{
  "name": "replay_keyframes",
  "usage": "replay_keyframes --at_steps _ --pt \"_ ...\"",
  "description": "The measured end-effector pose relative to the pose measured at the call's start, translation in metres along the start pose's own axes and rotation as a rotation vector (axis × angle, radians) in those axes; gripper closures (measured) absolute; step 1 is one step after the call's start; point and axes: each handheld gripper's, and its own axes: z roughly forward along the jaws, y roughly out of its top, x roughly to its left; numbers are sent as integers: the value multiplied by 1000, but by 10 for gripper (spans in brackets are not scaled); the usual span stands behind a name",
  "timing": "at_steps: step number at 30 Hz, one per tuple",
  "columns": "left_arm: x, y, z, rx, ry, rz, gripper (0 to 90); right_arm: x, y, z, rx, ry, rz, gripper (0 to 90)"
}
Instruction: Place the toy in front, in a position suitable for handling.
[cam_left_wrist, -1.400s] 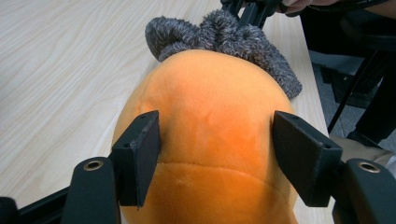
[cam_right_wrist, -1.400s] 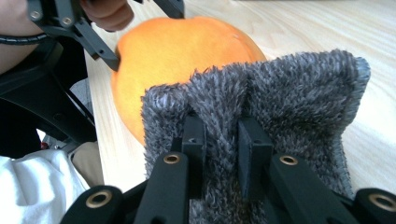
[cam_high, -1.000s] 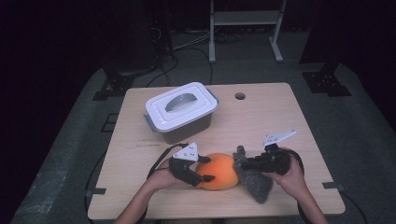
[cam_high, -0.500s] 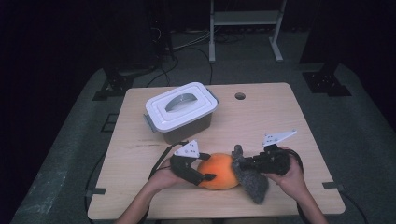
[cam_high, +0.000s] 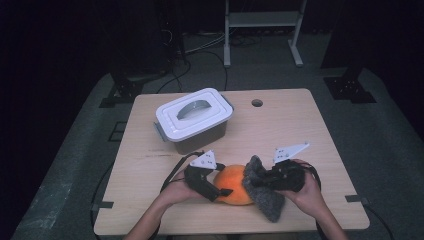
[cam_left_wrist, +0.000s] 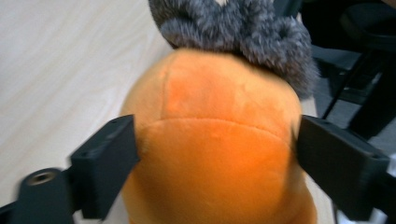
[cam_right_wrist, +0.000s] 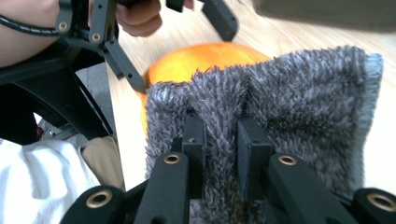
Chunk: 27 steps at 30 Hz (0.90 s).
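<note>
A round orange plush (cam_high: 234, 184) with stitched seams and a soft nap lies near the front edge of the table (cam_high: 300, 125), in front of a lidded white box (cam_high: 193, 119). In the high view the left claw (cam_high: 220, 191) sits at its left flank; the left gripper view shows its jaws (cam_left_wrist: 212, 168) on either side of the plush, having just been opening, the near pad at the fabric and the far one a sliver off. A grey shaggy cloth (cam_high: 264, 187) drapes against the plush's right side. The right claw (cam_high: 255, 181) is hard to read from above, but the right gripper view shows it (cam_right_wrist: 219, 140) pinched tight on a fold of that cloth (cam_right_wrist: 280, 107).
</note>
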Motion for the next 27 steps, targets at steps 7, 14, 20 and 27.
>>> replay_keyframes --at_steps 7,14,20,27 --pt "-17 10 5 -29 11 112 248 17 19 -13 -51 -20 -51 754" --pt "-15 9 4 -15 7 93 145 14 14 6 3 5 -56 752" --pt "-7 3 3 7 -38 27 107 5 4 -4 11 -5 -27 753" --pt "-17 12 3 -46 -6 107 296 28 26 -12 -7 -30 -104 755"
